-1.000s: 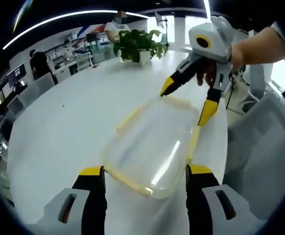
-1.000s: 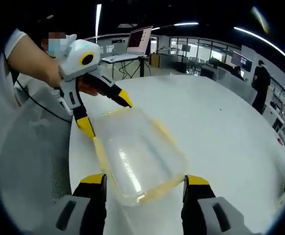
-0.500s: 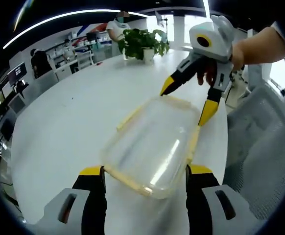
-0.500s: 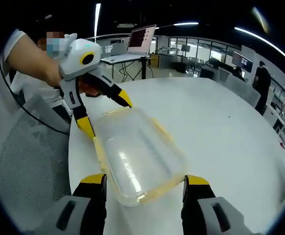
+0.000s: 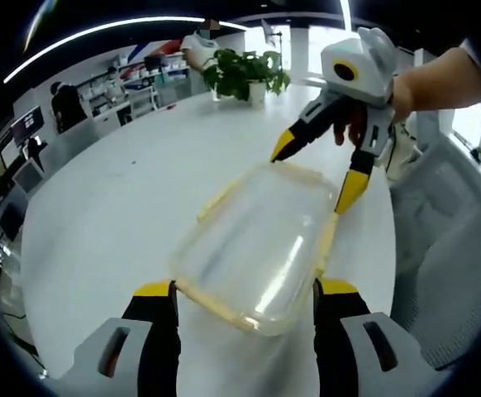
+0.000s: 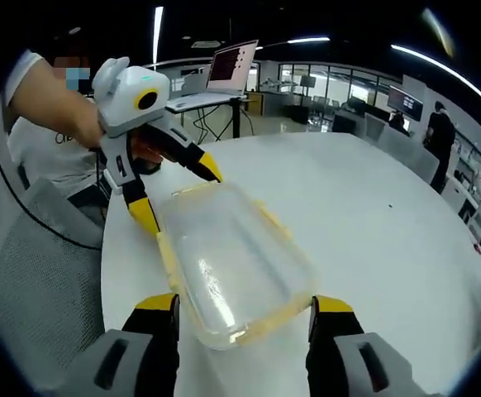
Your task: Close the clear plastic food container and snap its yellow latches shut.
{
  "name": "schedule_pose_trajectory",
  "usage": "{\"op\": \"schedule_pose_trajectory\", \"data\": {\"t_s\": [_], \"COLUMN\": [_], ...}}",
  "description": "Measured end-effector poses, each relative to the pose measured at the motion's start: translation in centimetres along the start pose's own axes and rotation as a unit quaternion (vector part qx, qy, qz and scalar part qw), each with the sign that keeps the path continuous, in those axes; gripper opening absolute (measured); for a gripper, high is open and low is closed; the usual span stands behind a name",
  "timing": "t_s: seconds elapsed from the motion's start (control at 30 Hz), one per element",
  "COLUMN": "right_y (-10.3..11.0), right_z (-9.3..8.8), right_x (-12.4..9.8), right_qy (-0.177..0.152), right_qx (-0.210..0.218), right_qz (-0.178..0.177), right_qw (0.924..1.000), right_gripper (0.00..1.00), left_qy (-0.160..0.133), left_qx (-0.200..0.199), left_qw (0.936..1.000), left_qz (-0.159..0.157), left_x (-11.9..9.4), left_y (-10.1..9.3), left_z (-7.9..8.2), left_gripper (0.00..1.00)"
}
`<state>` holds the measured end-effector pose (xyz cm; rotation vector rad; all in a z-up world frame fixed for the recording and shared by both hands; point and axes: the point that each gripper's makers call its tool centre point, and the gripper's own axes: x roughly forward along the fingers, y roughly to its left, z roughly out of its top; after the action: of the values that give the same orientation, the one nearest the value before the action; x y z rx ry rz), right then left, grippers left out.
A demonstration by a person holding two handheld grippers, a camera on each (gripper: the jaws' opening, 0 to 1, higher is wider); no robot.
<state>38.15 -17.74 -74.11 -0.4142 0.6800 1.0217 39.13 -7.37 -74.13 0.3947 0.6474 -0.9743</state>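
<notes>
The clear container (image 5: 261,244) is sitting on the white table (image 5: 108,215), blocking the middle. The left gripper (image 5: 245,299) is straddling its near end with jaws spread, while the right gripper (image 5: 315,169) is straddling the far end at one o'clock. Bare tabletop is lying open toward nine o'clock; a potted plant (image 5: 242,73) is standing well apart at twelve.
</notes>
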Motion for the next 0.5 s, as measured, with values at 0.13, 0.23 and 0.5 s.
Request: {"op": "schedule_pose_trajectory", "data": {"t_s": [0.13,0.23,0.5], "right_y": [-0.8,-1.6,-3.9], "right_z": [0.4,0.6,1.2], "right_x": [0.4,0.7,1.2], "right_qy": [-0.001,-0.001,-0.003], "right_qx": [0.000,0.002,0.002], "right_qz": [-0.001,-0.003,-0.004], "right_qw": [1.0000,1.0000,1.0000], "right_gripper": [0.61,0.62,0.62], "left_qy": [0.000,0.000,0.003], "left_qx": [0.000,0.002,0.003], "left_qw": [1.0000,1.0000,1.0000], "left_qz": [0.000,-0.001,-0.001], "left_x": [0.3,0.7,1.9], "left_y": [0.9,1.7,3.4], "left_z": [0.3,0.7,1.7], "left_gripper": [0.64,0.64,0.64]}}
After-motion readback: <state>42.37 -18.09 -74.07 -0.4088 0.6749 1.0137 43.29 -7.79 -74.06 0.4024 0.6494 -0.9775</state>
